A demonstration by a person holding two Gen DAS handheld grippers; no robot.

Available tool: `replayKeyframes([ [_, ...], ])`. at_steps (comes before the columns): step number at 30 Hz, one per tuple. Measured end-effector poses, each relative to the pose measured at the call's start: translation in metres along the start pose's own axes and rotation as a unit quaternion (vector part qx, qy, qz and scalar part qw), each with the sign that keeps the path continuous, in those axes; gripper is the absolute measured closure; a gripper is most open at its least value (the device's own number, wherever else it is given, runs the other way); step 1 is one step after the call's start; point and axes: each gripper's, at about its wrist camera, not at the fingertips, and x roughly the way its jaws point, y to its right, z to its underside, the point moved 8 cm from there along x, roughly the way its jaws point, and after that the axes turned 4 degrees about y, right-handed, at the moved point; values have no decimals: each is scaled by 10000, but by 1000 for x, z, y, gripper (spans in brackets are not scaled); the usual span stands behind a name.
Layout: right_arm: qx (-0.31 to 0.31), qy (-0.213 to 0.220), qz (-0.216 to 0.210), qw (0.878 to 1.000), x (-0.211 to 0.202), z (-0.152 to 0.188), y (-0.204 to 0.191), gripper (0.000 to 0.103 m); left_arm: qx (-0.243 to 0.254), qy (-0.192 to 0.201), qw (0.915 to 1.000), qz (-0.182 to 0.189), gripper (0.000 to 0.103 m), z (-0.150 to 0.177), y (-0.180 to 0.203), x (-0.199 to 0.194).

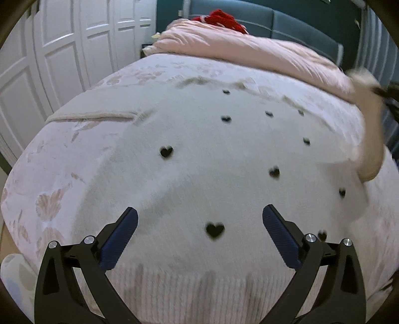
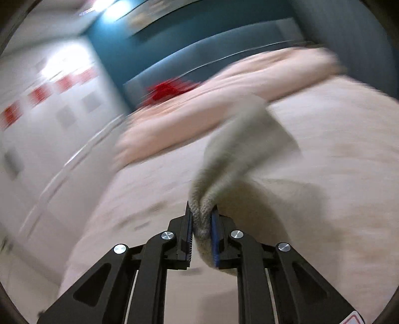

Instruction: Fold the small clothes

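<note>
A white knit sweater (image 1: pixel 199 154) with small black hearts lies flat on the bed, its ribbed hem nearest the left wrist camera. My left gripper (image 1: pixel 199 219) is open and empty, hovering just above the hem area with a heart between its fingers. My right gripper (image 2: pixel 201 216) is shut on a bunched sleeve (image 2: pixel 239 147) of the sweater and holds it lifted above the bed. In the left wrist view that raised sleeve (image 1: pixel 371 139) shows blurred at the right edge, with the right gripper (image 1: pixel 385 96) dark beside it.
The bed cover (image 1: pixel 57 179) is pale pink with a faint floral print. A pink duvet (image 1: pixel 249 47) is piled at the far end with a red item (image 1: pixel 222 16) on it. White wardrobe doors (image 1: pixel 49 54) stand left; a teal headboard (image 1: pixel 286 22) is behind.
</note>
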Motion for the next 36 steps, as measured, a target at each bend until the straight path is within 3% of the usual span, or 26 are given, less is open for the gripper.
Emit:
replayKeyframes([
  [2, -476, -588, -460, 9961, 56, 39, -66, 71, -211, 78, 9997, 95, 5, -16, -8, 0],
  [3, -740, -781, -431, 9933, 77, 60, -85, 65, -274, 96, 9995, 125, 5, -22, -11, 1],
  [6, -1009, -1010, -215, 9895, 96, 96, -93, 64, -455, 78, 9985, 296, 5, -49, -23, 14],
  [8, -740, -1026, -172, 9918, 83, 107, -76, 59, -637, 18, 9966, 520, 5, -68, -26, 30],
  [10, -495, -887, 236, 9945, 57, 112, -34, 45, -812, -78, 9940, 726, 5, -89, -26, 53],
  [13, -510, -779, 1194, 9885, 24, 119, 25, 41, -1160, -291, 9895, 818, 5, -116, -21, 104],
  [17, -567, -1000, 1858, 9758, 18, 133, 81, 41, -1644, -622, 9809, 828, 7, -129, -5, 169],
  [18, -697, -1090, 1945, 9723, 24, 140, 88, 41, -1675, -639, 9805, 805, 9, -129, -3, 176],
  [19, -816, -1185, 1988, 9694, 28, 144, 90, 41, -1708, -675, 9798, 795, 22, -129, 1, 186],
  [20, -908, -1302, 1964, 9676, 39, 147, 93, 41, -1683, -732, 9797, 811, 46, -127, 8, 195],
  [21, -953, -1361, 1915, 9673, 40, 153, 94, 44, -1618, -783, 9804, 804, 58, -127, 13, 202],
  [22, -997, -1408, 1895, 9666, 45, 156, 95, 63, -1449, -762, 9838, 734, 79, -128, 19, 207],
  [23, -1004, -1381, 1899, 9668, 49, 151, 98, 79, -1336, -702, 9851, 825, 92, -132, 24, 207],
  [24, -835, -1252, 1888, 9704, 49, 139, 100, 91, -1307, -632, 9852, 915, 92, -137, 26, 203],
  [27, -29, -540, 1533, 9867, 25, 104, 96, 91, -1222, 76, 9858, 1151, 93, -165, 27, 173],
  [29, 243, -469, 1566, 9863, 22, 108, 111, 92, -1142, 47, 9873, 1106, 92, -162, 25, 175],
  [31, 418, -1206, 1923, 9730, 48, 147, 145, 92, -952, -330, 9921, 746, 92, -140, 21, 204],
  [32, 462, -1123, 1874, 9748, 49, 152, 148, 94, -947, -522, 9919, 668, 92, -128, 18, 215],
  [34, 471, -1003, 1897, 9756, 38, 142, 140, 88, -997, -240, 9917, 779, 89, -124, 16, 212],
  [36, 314, -692, 1891, 9790, 20, 122, 117, 87, -1086, -210, 9902, 855, 88, -123, 16, 203],
])
